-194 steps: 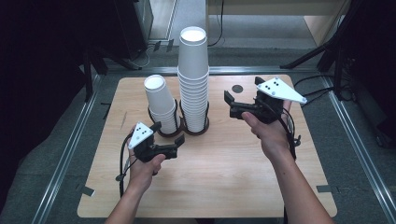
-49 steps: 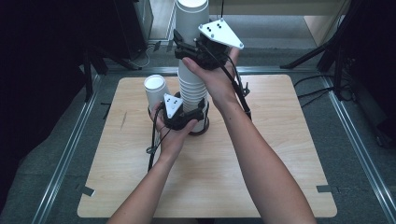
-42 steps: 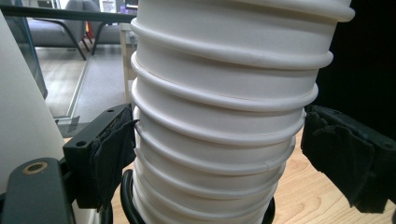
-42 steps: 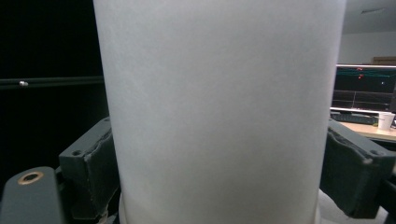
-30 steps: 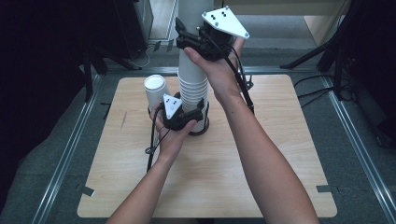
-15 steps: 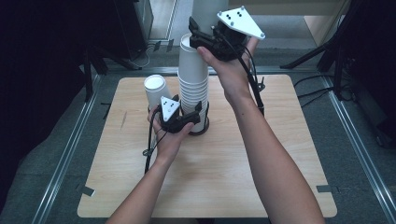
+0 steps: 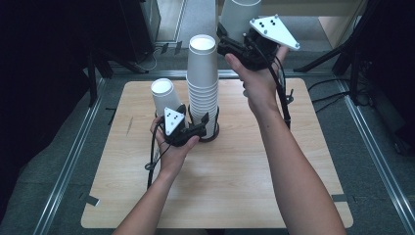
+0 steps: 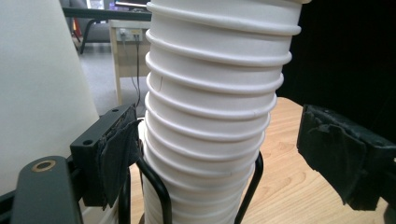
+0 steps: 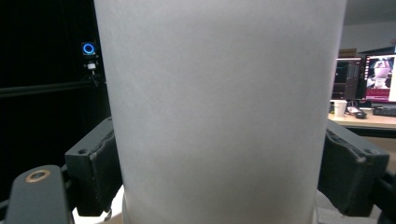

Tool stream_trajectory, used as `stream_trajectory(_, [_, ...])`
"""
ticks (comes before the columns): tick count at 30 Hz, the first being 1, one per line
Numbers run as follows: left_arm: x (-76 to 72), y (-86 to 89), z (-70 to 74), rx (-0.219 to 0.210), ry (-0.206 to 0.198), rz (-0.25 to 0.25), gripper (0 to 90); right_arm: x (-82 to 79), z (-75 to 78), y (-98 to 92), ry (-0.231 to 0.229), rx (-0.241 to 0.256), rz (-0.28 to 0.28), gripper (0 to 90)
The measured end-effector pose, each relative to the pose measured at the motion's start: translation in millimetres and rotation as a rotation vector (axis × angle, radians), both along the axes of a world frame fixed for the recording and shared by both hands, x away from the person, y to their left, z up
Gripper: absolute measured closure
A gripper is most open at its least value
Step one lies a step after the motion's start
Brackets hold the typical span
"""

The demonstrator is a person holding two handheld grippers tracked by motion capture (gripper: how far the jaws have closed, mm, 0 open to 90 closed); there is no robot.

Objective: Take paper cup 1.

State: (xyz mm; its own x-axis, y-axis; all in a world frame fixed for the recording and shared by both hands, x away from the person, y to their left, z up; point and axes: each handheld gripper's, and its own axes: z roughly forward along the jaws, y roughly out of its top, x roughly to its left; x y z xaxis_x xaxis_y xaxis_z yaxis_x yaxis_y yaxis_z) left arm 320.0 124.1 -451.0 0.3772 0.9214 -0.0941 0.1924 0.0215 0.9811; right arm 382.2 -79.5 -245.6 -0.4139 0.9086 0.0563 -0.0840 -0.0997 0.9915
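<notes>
A tall stack of white paper cups [image 7: 202, 81] stands in a black wire holder [image 7: 214, 133] on the wooden table [image 7: 244, 181]. My left gripper [image 7: 204, 123] is open around the stack's base; in the left gripper view the stack [image 8: 210, 116] sits between the pads, close to the left pad [image 8: 114, 151] and apart from the right one [image 8: 343, 161]. My right gripper [image 7: 229, 39] is raised above and to the right of the stack, shut on a single white cup [image 7: 240, 14]. That cup [image 9: 219, 112] is squeezed between both pads [image 9: 95, 165].
A shorter stack of white cups [image 7: 164, 95] stands just left of the tall one, behind my left gripper. The table's front half is bare wood. Metal rails [image 7: 68, 161] run along both sides, with dark stands and cables beyond the far edge.
My right gripper has lifted the top cup off the tall stack and carried it up and to the right. My left gripper has stayed at the stack's base.
</notes>
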Motion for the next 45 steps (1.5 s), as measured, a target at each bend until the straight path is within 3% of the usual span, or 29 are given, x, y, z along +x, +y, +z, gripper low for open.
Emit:
stream_trajectory(13, [-13.8, 16.2, -5.7, -0.002, 0.016, 0.0, 9.7, -7.3, -15.2, -16.0, 0.016, -0.016, -0.026, 14.2])
stream_trajectory(28, [-31.1, 39.0, -18.8, -0.016, 0.049, 0.031, 2.0, -17.8, -49.0, -28.6, 0.054, -0.016, -0.019, 14.1])
stream_trajectory(38, [-41.4, 46.9, -27.8, -0.025, 0.068, 0.014, 0.1, -28.0, -65.9, -34.0, 0.059, -0.019, -0.014, 14.1])
stream_trajectory(45, [-45.9, 45.6, -31.4, -0.034, 0.079, 0.001, 0.0, -35.4, -86.7, -44.6, 0.07, -0.03, -0.02, 14.0])
